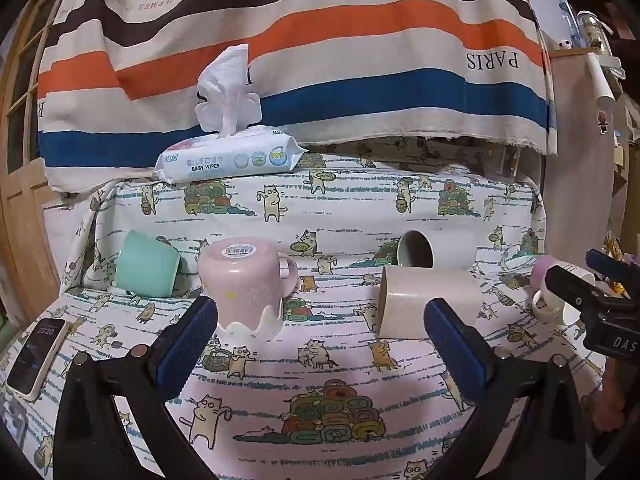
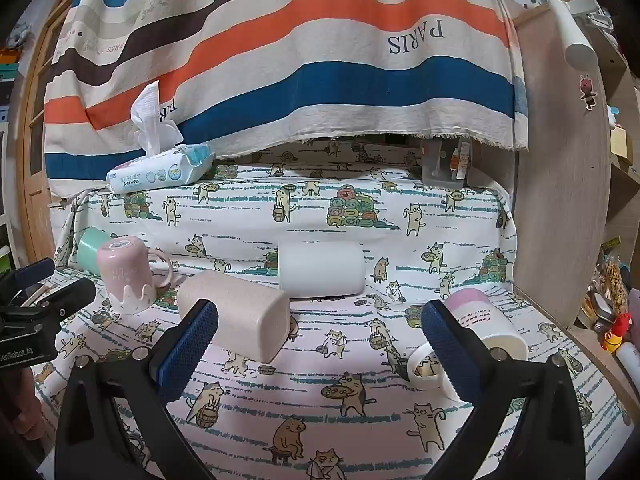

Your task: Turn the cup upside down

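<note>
A pink mug [image 1: 244,288] stands upside down on the cat-print cloth, label up; it also shows in the right wrist view [image 2: 128,276]. A beige cup [image 1: 424,304] [image 2: 236,320] lies on its side. A white cup [image 1: 436,250] [image 2: 322,266] lies on its side behind it. A mint cup [image 1: 146,264] [image 2: 90,244] lies tipped at the left. A white-and-pink mug [image 2: 484,328] [image 1: 560,296] lies on its side at the right. My left gripper [image 1: 320,344] is open and empty, near the pink mug. My right gripper [image 2: 320,344] is open and empty between the beige cup and the white-and-pink mug.
A pack of baby wipes [image 1: 228,156] sits on the raised ledge at the back under a striped cloth [image 1: 300,48]. A phone [image 1: 36,352] lies at the left edge. A wooden panel [image 2: 560,180] stands at the right.
</note>
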Demonstrator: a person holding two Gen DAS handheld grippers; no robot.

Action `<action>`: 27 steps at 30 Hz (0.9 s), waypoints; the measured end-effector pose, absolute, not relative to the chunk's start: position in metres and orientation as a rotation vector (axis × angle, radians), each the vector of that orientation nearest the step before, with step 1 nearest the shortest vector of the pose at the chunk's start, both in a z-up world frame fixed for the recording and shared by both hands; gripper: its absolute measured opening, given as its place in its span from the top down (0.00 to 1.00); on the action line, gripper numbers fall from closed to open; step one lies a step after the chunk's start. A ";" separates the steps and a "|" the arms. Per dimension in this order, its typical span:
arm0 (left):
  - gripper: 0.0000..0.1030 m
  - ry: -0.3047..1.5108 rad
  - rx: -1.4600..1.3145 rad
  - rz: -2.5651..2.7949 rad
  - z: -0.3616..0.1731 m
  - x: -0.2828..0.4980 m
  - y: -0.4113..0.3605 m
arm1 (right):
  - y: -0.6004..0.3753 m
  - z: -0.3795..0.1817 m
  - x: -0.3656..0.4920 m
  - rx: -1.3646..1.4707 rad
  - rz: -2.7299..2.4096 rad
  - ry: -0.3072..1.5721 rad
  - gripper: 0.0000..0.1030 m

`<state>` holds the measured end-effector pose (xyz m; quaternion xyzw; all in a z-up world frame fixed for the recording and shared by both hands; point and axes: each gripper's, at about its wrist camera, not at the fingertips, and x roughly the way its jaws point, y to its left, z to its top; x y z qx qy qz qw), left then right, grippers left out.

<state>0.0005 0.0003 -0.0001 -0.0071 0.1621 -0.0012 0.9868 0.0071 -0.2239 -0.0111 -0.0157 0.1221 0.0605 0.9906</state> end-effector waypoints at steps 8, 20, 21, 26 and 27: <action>0.00 0.314 -0.008 -0.006 0.000 0.001 0.000 | -0.224 -0.011 0.007 -0.031 0.122 0.245 0.00; 0.00 0.313 -0.007 0.001 0.001 -0.001 -0.001 | -0.225 -0.010 0.008 -0.029 0.114 0.245 0.00; 0.00 0.313 -0.008 0.002 0.001 -0.001 -0.001 | -0.225 -0.010 0.008 -0.029 0.115 0.245 0.00; 0.00 0.322 -0.013 0.007 -0.001 0.001 0.000 | -0.225 -0.010 0.008 -0.029 0.115 0.245 0.00; 0.00 0.322 -0.013 0.007 -0.001 0.001 0.000 | -0.225 -0.010 0.008 -0.029 0.115 0.245 0.01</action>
